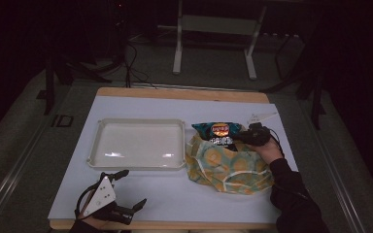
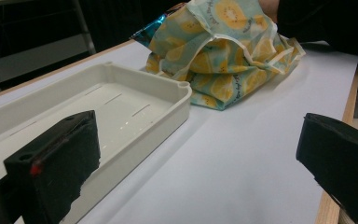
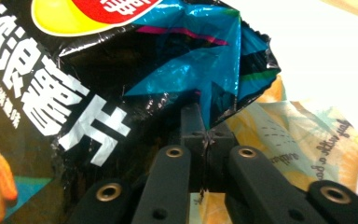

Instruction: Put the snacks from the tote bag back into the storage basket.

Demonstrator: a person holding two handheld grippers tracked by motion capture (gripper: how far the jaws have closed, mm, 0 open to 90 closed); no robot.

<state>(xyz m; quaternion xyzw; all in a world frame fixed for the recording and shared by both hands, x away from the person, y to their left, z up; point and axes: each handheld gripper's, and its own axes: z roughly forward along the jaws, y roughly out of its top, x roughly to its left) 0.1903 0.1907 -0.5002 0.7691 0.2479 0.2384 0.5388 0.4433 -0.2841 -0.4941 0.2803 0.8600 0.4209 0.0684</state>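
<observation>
The chip bag is pinched at its crinkled blue edge by the right gripper, whose jaws are closed tight on the foil in the right gripper view. The bag lies just ahead of that gripper, toward the tray, with its lower part inside the mouth of the yellow-patterned cloth bag, which sits slumped on the table directly below the gripper and toward the person. In the right gripper view the cloth bag shows under and behind the foil.

The right hand wraps the gripper's body from behind. The dark-sleeved forearm runs up from the near right corner of the table, bent so the gripper points leftward across the table.

The white tray lies beyond the chip bag from the right gripper, just beside the cloth bag.

The left gripper rests low near the front edge of the white table, well apart from both bags, its jaws spread wide with nothing between them. In its own view the tray lies to the left ahead of the jaws and the cloth bag farther off.
</observation>
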